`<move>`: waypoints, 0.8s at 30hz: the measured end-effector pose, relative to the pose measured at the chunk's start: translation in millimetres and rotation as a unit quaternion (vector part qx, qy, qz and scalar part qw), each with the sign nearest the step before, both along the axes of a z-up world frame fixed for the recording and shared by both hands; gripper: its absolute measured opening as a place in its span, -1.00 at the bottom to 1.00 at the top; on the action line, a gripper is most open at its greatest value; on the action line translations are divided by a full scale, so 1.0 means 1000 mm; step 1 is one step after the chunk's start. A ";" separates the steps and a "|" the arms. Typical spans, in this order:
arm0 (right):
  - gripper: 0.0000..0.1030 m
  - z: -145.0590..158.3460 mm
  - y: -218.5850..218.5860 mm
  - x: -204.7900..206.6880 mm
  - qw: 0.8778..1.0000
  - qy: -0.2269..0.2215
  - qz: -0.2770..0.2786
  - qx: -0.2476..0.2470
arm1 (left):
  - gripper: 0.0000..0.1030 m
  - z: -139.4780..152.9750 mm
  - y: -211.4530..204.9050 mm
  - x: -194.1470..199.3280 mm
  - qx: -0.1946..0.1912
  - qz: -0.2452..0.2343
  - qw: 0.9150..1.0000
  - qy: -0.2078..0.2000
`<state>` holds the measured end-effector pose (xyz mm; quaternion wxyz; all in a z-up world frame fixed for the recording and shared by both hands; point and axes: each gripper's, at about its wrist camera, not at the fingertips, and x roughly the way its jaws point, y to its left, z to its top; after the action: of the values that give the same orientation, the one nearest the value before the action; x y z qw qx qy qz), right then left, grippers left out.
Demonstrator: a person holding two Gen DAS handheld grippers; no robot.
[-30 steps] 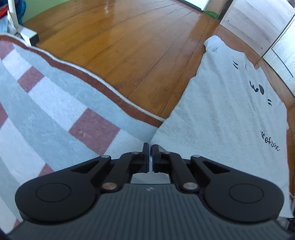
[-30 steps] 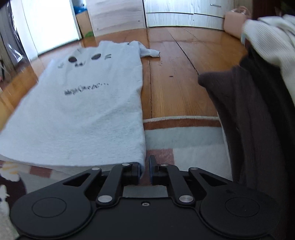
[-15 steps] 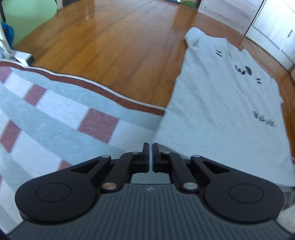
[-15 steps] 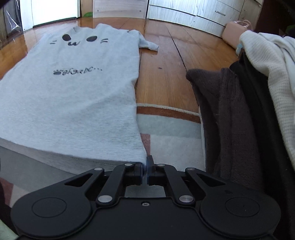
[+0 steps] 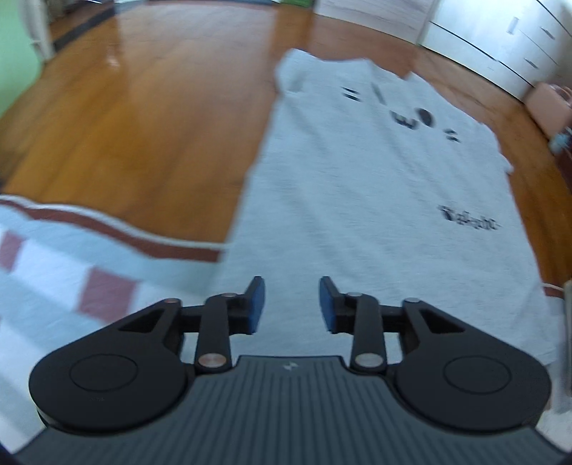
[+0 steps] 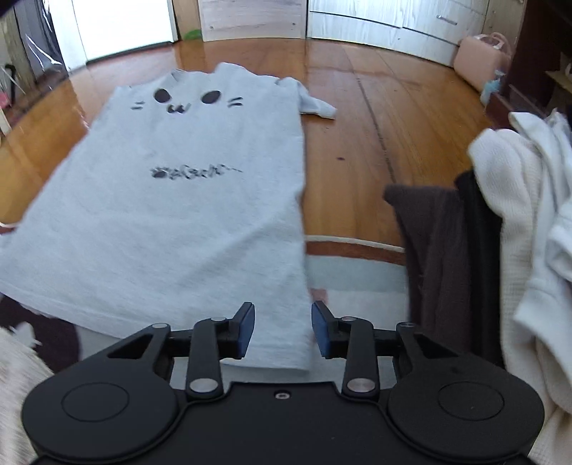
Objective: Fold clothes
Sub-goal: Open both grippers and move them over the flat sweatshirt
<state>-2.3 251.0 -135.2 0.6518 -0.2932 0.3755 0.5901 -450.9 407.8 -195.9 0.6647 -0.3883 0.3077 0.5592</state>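
A light grey T-shirt (image 5: 375,200) with a black cat face and a line of text lies flat, face up, half on the wooden floor and half on a rug; it also shows in the right wrist view (image 6: 171,214). My left gripper (image 5: 291,304) is open and empty above the shirt's near left hem corner. My right gripper (image 6: 282,329) is open and empty above the near right hem corner. One sleeve (image 6: 318,105) sticks out at the far right.
A striped grey, white and red rug (image 5: 71,272) lies under the hem. A pile of dark and white clothes (image 6: 500,257) sits at the right. A pink bag (image 6: 479,60) and white cabinets (image 6: 393,21) stand at the far side of the wooden floor (image 5: 143,107).
Both grippers were shut on the shirt's hem corners; both have opened and let go. The shirt now lies flat, and both grippers have lifted slightly above it.
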 end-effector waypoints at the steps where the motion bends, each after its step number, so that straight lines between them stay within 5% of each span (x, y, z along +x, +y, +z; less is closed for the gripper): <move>1: -0.22 -0.003 0.002 -0.001 1.000 0.011 0.002 0.003 | -0.24 -0.008 0.005 0.007 -0.010 -0.005 1.000 -0.006; 9: -0.22 -0.049 0.029 -0.006 0.998 0.048 -0.030 -0.023 | -0.23 -0.060 -0.002 -0.015 -0.087 0.030 0.996 0.016; 12: -0.23 -0.062 0.031 -0.007 0.997 0.010 -0.050 -0.064 | -0.23 -0.052 -0.009 -0.042 -0.073 0.097 0.991 0.054; 14: -0.23 -0.062 0.022 -0.008 0.996 0.015 -0.057 -0.062 | -0.23 -0.046 -0.010 -0.052 -0.060 0.116 0.991 0.042; 19: -0.23 -0.033 0.009 -0.022 0.996 -0.052 -0.038 -0.068 | -0.19 -0.041 -0.001 -0.041 -0.046 0.088 0.995 0.000; 24: -0.21 0.050 0.023 -0.013 0.994 0.097 -0.036 -0.046 | -0.19 -0.032 0.005 -0.031 -0.030 0.060 0.997 -0.039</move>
<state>-15.0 274.2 -84.8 0.6190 -0.2500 0.4739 0.5742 -481.6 412.6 -227.8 0.6295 -0.4470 0.2747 0.5730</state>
